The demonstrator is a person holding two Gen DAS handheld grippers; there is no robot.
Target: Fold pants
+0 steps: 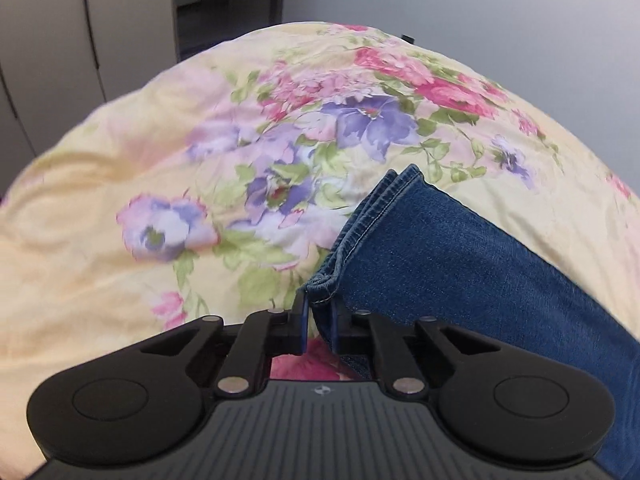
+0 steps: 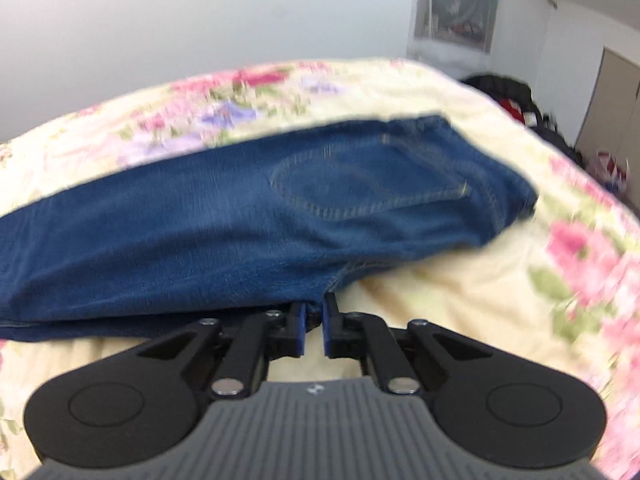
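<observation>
Blue jeans lie on a floral bedspread. In the left wrist view the leg end with its stitched hem (image 1: 440, 248) runs from the right edge toward the centre. My left gripper (image 1: 320, 320) is shut on the near corner of that hem. In the right wrist view the seat of the jeans with a back pocket (image 2: 360, 184) lies across the middle, legs trailing left. My right gripper (image 2: 314, 320) is shut on the near edge of the jeans at the crotch seam. This view is motion-blurred.
The yellow floral bedspread (image 1: 160, 200) fills the surface around the jeans and also shows in the right wrist view (image 2: 480, 300). Grey cabinet doors (image 1: 48, 40) stand behind the bed on the left. A dark heap of clothes or bags (image 2: 520, 104) lies beyond the bed's right side.
</observation>
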